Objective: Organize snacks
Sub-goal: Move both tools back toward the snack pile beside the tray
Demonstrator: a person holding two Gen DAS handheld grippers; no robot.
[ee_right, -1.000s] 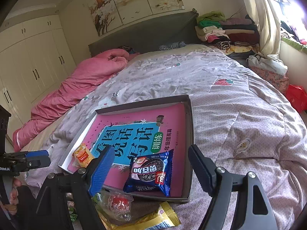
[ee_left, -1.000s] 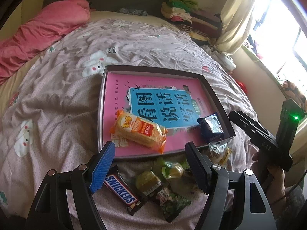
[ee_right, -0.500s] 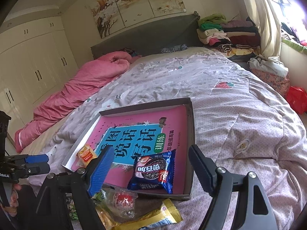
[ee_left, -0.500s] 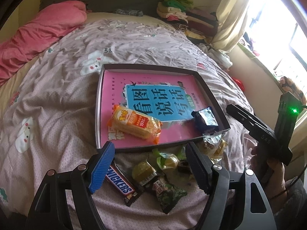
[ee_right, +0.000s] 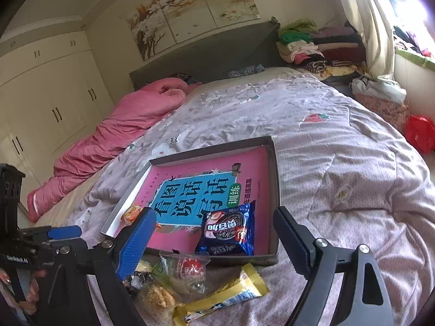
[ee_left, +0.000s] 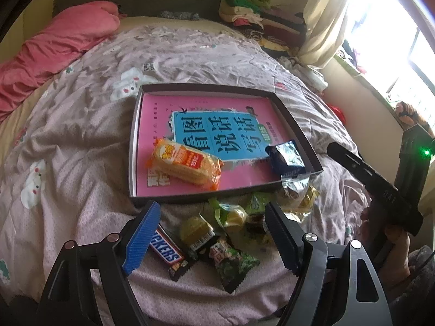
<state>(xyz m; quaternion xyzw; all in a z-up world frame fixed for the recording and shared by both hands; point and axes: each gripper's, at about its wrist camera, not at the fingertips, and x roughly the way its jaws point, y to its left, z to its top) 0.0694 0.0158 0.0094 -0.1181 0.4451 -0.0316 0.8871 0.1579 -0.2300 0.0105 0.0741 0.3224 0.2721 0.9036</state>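
A shallow dark tray [ee_left: 132,163] lies on the bed with a pink and blue book inside it. On the book rest an orange cracker pack [ee_left: 187,163] and a blue cookie pack [ee_left: 285,157] [ee_right: 231,228]. In front of the tray is a loose pile: a Snickers bar [ee_left: 165,252], a round yellow cake [ee_left: 195,231], a green packet [ee_left: 233,266], a yellow wrapper [ee_right: 225,296] and a clear pack with a red sweet [ee_right: 187,269]. My left gripper [ee_left: 212,212] hangs open over the pile, holding nothing. My right gripper [ee_right: 213,213] hovers above the tray's near right corner; its jaws are opening, with nothing gripped.
The lilac quilt [ee_left: 81,163] is wrinkled around the tray. A pink duvet [ee_right: 122,125] lies along the left side, folded clothes [ee_right: 320,46] are stacked by the headboard, and a window with a curtain [ee_left: 326,13] is on the right. A person's hand [ee_left: 394,247] holds the right gripper.
Both views have drawn back a little from the tray, so more of the snack pile shows. The right gripper's fingers stand slightly wider apart. No snack has moved.
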